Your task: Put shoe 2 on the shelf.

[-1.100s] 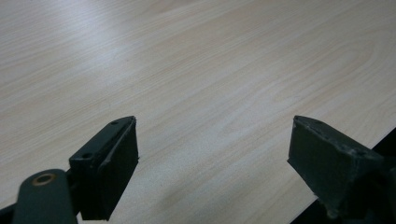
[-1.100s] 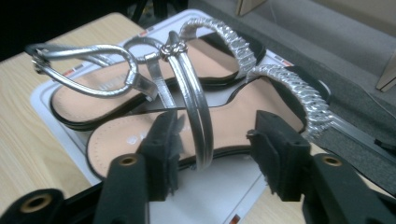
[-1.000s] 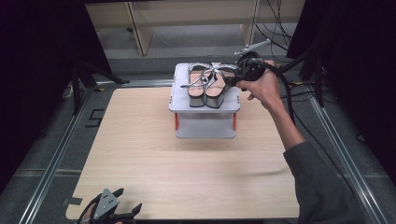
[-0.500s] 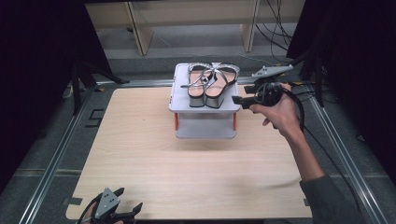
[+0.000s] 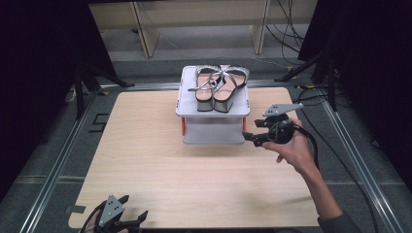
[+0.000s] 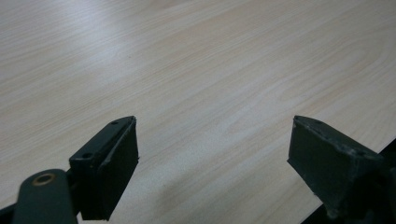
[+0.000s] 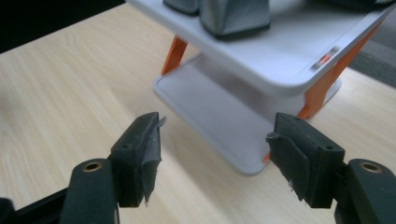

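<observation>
A pair of silver strappy sandals (image 5: 221, 87) with block heels stands on the top shelf of a white two-tier rack (image 5: 213, 112) with orange legs, at the far middle of the wooden table (image 5: 194, 184). A hand holds my right gripper (image 5: 252, 132) just right of the rack's near right corner, pointing left at it. Its jaws have just been opening and nothing is between them. In the right gripper view the open right gripper (image 7: 215, 154) faces the rack's lower shelf (image 7: 219, 112) and a sandal heel (image 7: 233, 16). My left gripper (image 5: 135, 206) rests open at the table's front left edge, and in its own view the left gripper (image 6: 212, 154) frames bare wood.
Metal rails (image 5: 58, 160) run along both sides of the table. Cables (image 5: 350, 165) trail on the floor at the right. Wooden furniture legs (image 5: 145, 24) stand behind the table. Bare tabletop lies between the rack and the front edge.
The right hand has come down from beside the sandals on the top shelf and toward the front, to the rack's right side. Its jaws stand wider. The left gripper has not moved.
</observation>
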A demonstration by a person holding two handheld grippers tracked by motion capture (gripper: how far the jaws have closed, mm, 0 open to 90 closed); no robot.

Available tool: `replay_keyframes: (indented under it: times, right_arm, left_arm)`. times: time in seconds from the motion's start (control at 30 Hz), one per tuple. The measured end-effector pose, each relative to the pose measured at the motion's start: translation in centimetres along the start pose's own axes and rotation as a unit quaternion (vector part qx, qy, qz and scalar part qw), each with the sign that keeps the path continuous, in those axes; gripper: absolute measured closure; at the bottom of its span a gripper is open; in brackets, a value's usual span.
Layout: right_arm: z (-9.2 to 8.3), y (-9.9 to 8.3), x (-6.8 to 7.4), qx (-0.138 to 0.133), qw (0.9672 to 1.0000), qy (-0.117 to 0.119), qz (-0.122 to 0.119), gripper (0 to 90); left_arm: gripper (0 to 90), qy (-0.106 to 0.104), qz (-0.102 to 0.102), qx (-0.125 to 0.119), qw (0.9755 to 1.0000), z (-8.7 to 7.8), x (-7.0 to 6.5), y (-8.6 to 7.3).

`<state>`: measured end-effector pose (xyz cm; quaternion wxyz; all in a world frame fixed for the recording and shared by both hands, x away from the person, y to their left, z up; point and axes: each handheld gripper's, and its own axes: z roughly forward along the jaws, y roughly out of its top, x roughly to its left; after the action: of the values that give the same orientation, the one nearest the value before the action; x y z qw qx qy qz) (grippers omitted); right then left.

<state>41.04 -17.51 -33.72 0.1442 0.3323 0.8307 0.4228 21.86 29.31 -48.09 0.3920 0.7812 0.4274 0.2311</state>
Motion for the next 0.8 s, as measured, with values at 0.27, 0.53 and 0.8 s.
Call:
replay_keyframes:
  times: [0.27,0.53,0.8]
  right_arm:
    - [0.8,-2.5,1.6,0.014,0.9998,0.014,0.007,26.9]
    - [2.1,-4.8,3.4,0.031,0.9989,0.034,-0.002,24.4]
    - [2.8,-7.8,4.9,0.065,0.9972,0.035,-0.015,23.6]
  left_arm:
    - [15.5,0.001,0.009,0.010,0.9999,-0.1,0.1,0.0]
    - [15.5,0.000,0.005,0.000,1.0000,-0.1,0.0,0.0]
    - [15.5,0.000,0.005,0.000,1.0000,-0.1,0.1,0.0]
